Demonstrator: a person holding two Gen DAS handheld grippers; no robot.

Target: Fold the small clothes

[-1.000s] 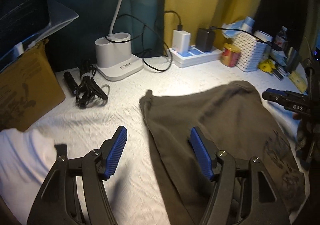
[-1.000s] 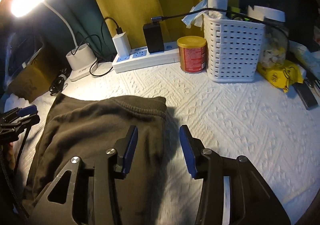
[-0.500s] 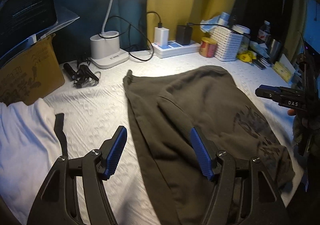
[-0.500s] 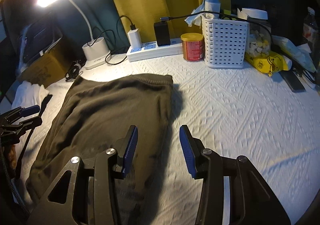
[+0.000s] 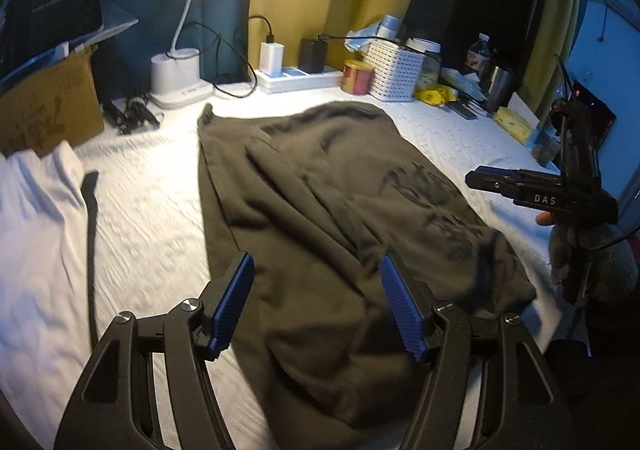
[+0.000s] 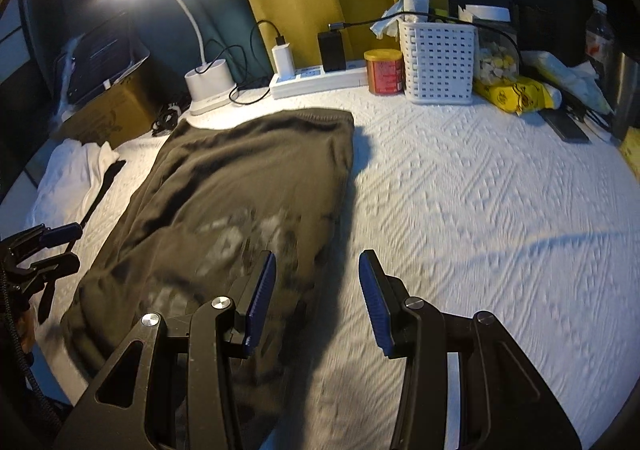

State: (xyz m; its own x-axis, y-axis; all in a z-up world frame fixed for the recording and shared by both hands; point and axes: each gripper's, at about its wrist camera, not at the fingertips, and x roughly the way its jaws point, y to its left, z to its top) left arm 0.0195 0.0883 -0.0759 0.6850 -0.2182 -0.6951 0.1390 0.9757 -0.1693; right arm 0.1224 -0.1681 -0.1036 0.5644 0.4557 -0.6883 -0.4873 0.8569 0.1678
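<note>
A dark olive garment [image 5: 320, 186] with a faded print lies flat on the white textured cloth [image 5: 152, 210], its hem toward the back. My left gripper [image 5: 316, 306] hangs open above the garment's near left part, nothing between its blue pads. In the right wrist view the same garment [image 6: 240, 186] spreads at left, and my right gripper [image 6: 316, 302] stands open over its near right edge, holding nothing. Each gripper shows in the other's view: the right one [image 5: 480, 179] at far right, the left one [image 6: 60, 238] at far left.
A white garment [image 5: 36, 234] with a dark strap lies at the left. Along the back stand a cardboard box [image 5: 44, 110], a desk lamp base [image 5: 176, 78], a power strip [image 5: 296, 76], a red can [image 6: 384, 70] and a white basket [image 6: 438, 60]. Bare cloth [image 6: 500, 210] lies right of the garment.
Both grippers have drawn back toward the near edge, so more of the olive garment and its printed part has come into view. Neither gripper's opening has changed.
</note>
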